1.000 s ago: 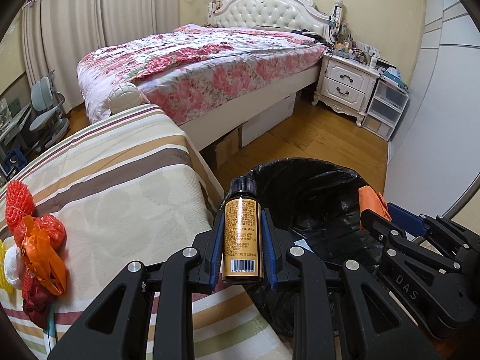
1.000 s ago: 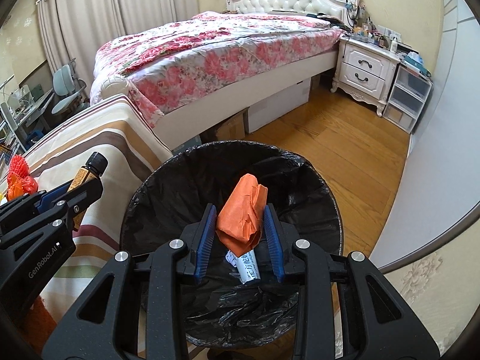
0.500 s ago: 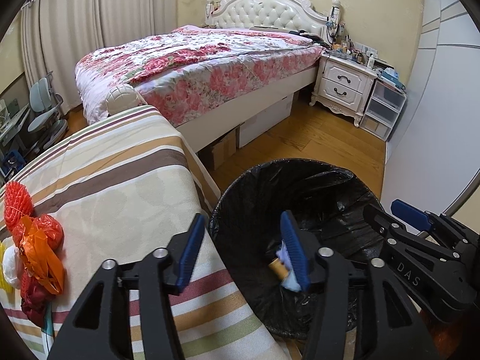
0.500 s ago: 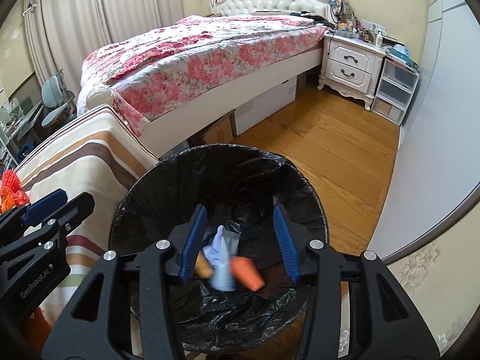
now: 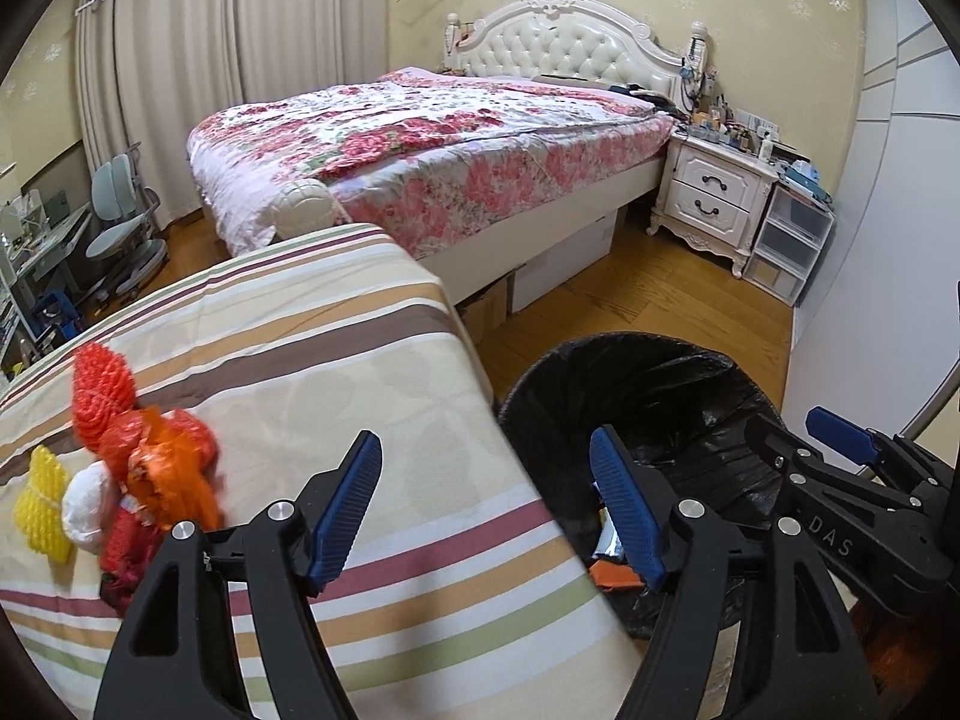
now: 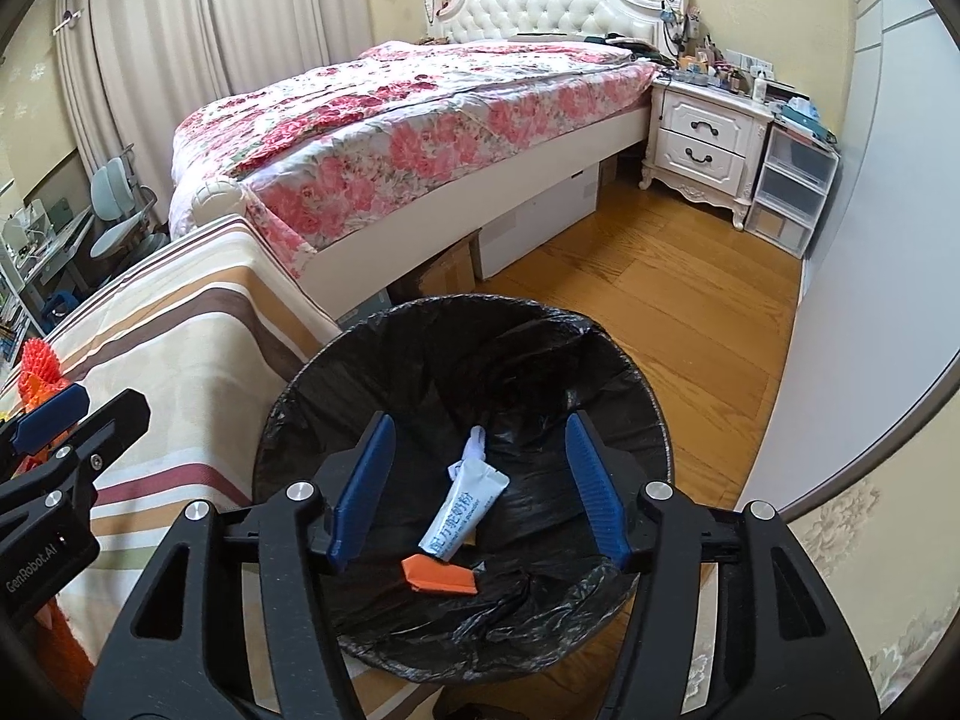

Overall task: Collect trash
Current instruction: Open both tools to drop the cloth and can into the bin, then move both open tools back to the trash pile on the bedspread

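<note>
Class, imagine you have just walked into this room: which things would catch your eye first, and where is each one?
Nearest is the black-lined trash bin on the wooden floor, with a white tube and an orange scrap at its bottom. Left of it, bright red, orange and yellow trash lies on a striped cover. Behind stands the floral bed.

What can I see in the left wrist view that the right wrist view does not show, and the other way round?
Only the left wrist view shows the yellow foam net and white wad in the trash pile on the striped cover. Only the right wrist view shows the white tube and orange scrap lying clearly on the bin bottom. Both show the black-lined trash bin, the floral bed, and both grippers, left gripper and right gripper, open and empty.
</note>
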{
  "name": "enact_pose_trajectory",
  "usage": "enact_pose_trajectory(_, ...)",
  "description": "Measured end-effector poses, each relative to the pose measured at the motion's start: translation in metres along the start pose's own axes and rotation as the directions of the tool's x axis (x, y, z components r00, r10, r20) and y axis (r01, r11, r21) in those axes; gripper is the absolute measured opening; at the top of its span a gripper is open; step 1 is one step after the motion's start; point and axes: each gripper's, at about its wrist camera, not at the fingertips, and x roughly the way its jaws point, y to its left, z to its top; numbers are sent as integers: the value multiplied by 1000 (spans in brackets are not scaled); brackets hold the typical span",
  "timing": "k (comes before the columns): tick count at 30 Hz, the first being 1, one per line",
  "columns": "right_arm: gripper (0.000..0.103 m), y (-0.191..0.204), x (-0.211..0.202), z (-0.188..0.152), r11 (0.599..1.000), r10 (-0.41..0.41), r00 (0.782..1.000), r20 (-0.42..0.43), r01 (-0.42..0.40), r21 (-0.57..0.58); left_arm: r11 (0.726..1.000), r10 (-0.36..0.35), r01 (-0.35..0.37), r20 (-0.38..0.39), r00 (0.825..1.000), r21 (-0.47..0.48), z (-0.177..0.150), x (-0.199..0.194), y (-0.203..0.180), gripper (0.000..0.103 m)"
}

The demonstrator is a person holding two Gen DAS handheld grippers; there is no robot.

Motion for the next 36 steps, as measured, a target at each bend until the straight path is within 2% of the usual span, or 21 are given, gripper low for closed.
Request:
enact_pose_trajectory(10, 58, 51, -15, -5, 994, 76, 997, 1, -76, -76, 994, 78, -76, 20, 997, -85, -12, -31, 57, 71)
enact_pose_trajectory(15, 59, 84, -21, -8, 985, 127, 992, 0, -126, -120, 982, 140, -136, 20, 990, -128, -21, -44, 87, 73)
enact_pose_trajectory(27, 59, 158, -28, -14, 950, 217, 976, -28, -218, -225, 925, 305, -300, -16, 952, -232, -44, -62, 175, 74)
enact_pose_trajectory(36, 60, 202, -31, -16, 923, 251, 967, -44, -253, -290, 900, 330, -337, -72, 941, -276, -56, -54, 221, 75)
